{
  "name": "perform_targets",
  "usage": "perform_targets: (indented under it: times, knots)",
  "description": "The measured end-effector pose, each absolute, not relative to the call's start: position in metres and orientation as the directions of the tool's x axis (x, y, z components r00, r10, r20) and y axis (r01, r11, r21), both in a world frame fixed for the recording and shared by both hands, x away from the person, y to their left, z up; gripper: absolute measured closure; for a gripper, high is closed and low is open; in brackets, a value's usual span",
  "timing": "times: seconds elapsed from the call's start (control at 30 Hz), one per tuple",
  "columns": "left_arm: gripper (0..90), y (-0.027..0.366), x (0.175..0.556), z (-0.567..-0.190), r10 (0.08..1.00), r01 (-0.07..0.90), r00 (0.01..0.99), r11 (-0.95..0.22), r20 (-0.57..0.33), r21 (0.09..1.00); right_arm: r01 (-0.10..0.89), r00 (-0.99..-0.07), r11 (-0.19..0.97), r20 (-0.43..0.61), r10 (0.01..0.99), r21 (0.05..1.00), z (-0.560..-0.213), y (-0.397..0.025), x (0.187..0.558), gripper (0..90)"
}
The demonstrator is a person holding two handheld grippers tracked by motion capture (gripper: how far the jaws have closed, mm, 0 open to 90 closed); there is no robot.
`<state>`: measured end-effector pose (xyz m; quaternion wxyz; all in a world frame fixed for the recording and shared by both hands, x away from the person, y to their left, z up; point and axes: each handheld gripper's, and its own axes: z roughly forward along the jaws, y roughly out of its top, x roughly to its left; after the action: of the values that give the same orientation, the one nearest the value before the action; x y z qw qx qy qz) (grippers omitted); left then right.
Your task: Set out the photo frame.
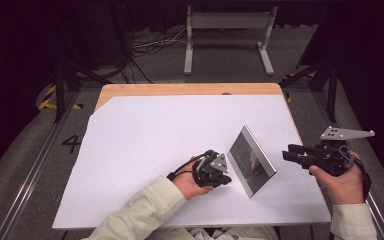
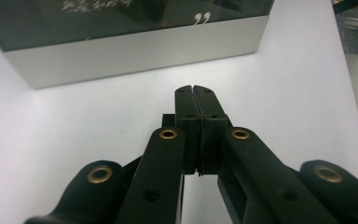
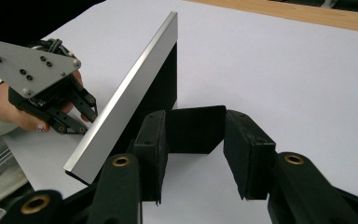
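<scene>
silver picture frame (image 1: 252, 161) upright between left gripper (image 1: 224, 179), fingers closed, and right gripper (image 1: 286, 154), fingers apart

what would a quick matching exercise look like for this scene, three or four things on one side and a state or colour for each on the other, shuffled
Things:
1. left gripper
2. right gripper
3. picture frame
4. white sheet

States:
A. stands tilted on its stand, silver rim
B. jaws pressed together, nothing between them
C. lies flat over the wooden table
D. jaws apart, pointed at the frame's black back stand

Pairs: 1-B, 2-D, 3-A, 4-C
</scene>
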<state>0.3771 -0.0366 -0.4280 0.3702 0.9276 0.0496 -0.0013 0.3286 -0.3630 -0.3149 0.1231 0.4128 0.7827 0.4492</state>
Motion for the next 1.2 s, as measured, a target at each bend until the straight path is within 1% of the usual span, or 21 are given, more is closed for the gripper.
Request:
perform_targets:
  times: [0.53, 1.2]
  knots:
    - [87.9, 0.012, 0.389, -0.424, 0.193, 0.163, 0.980, -0.695, -0.036, 0.701, 0.557, -0.636, 0.273, 0.192, 0.748, 0.784, -0.311, -0.345, 0.331, 60.2]
    - [87.3, 0.020, 0.395, -0.423, 0.217, 0.175, 0.976, -0.689, -0.031, 0.703, 0.563, -0.644, 0.275, 0.205, 0.737, 0.780, -0.303, -0.327, 0.330, 58.9]
